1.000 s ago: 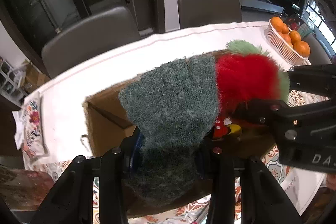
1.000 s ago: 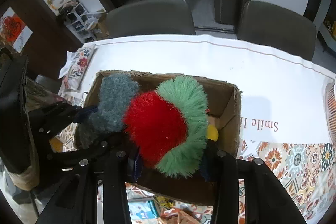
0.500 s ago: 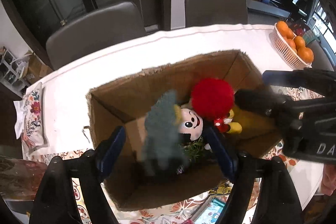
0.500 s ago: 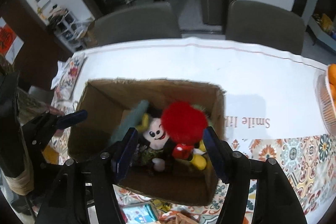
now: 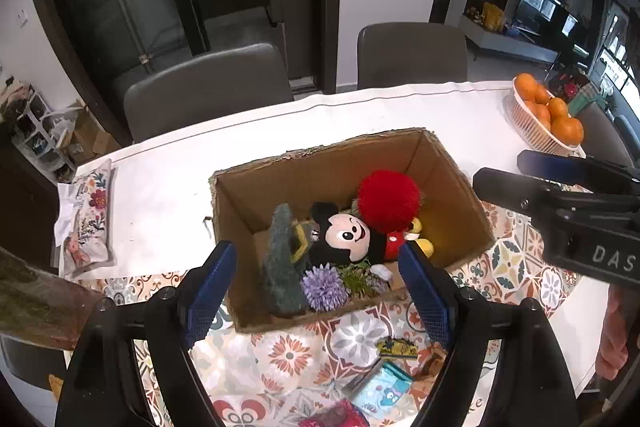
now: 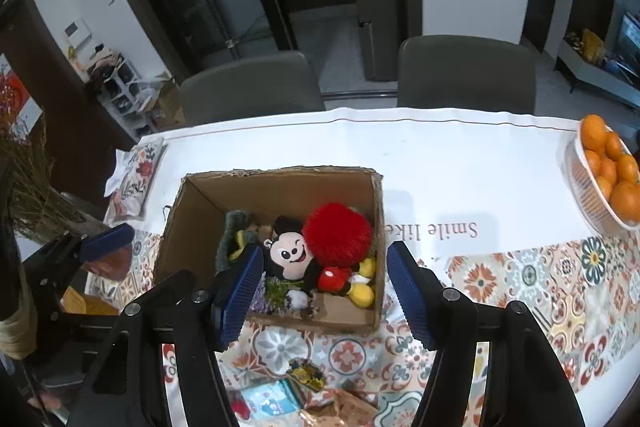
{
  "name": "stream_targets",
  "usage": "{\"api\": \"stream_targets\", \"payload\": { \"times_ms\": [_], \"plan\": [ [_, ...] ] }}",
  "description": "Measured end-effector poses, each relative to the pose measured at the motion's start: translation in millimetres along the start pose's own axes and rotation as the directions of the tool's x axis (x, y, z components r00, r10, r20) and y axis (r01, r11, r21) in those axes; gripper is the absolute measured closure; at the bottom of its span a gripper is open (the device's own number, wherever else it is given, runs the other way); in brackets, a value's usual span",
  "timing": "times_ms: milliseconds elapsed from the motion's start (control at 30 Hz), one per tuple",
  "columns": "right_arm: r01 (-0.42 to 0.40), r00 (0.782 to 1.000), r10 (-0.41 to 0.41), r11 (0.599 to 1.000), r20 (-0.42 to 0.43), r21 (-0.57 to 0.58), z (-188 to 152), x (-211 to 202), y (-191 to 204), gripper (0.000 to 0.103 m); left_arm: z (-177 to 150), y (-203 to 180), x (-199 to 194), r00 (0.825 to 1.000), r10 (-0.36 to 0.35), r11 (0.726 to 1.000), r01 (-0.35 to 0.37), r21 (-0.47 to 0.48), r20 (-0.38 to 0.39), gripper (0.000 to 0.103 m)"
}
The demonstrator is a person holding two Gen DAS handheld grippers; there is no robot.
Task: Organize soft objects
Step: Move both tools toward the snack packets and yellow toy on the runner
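Both hand-held grippers, left (image 5: 318, 281) and right (image 6: 322, 285), hover empty with jaws spread wide above the cardboard box (image 5: 316, 175) on the table (image 5: 160, 195), where the grey knitted piece (image 5: 282, 259) and red pom-pom (image 5: 388, 201) flank the Mickey Mouse plush (image 5: 348, 239).

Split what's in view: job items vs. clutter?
Job:
brown cardboard box
red fluffy pompom
grey-green knitted piece
Mickey Mouse plush toy
purple artificial flower

Clutter:
white basket of oranges
floral fabric pouch
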State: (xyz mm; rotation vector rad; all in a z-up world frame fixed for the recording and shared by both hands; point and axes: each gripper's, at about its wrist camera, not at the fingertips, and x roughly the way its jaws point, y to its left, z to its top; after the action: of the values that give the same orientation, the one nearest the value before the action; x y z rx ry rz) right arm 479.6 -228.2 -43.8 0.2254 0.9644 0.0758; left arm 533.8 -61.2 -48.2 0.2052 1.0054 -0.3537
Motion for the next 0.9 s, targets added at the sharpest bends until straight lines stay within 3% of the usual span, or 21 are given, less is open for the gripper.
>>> {"api": "stream_targets", "payload": {
  "times_ms": [467,900],
  "plan": [
    [0.014,0.997,-0.02,0.996,0.08,0.085,-55.9,-47.2,0.3,0.037,-46.9,-18.8,-43.8,0.998,-0.02,0.996,0.015,0.085,0.055,0.02],
    [-0.023,0.993,-0.013,0.952,0.118,0.304,-128.2,-60.0,-13.0,0.037,-84.7,-39.3,-60.6,0.994,-0.064,0.975,0.043,0.217,0.09,0.02]
  ]
}}
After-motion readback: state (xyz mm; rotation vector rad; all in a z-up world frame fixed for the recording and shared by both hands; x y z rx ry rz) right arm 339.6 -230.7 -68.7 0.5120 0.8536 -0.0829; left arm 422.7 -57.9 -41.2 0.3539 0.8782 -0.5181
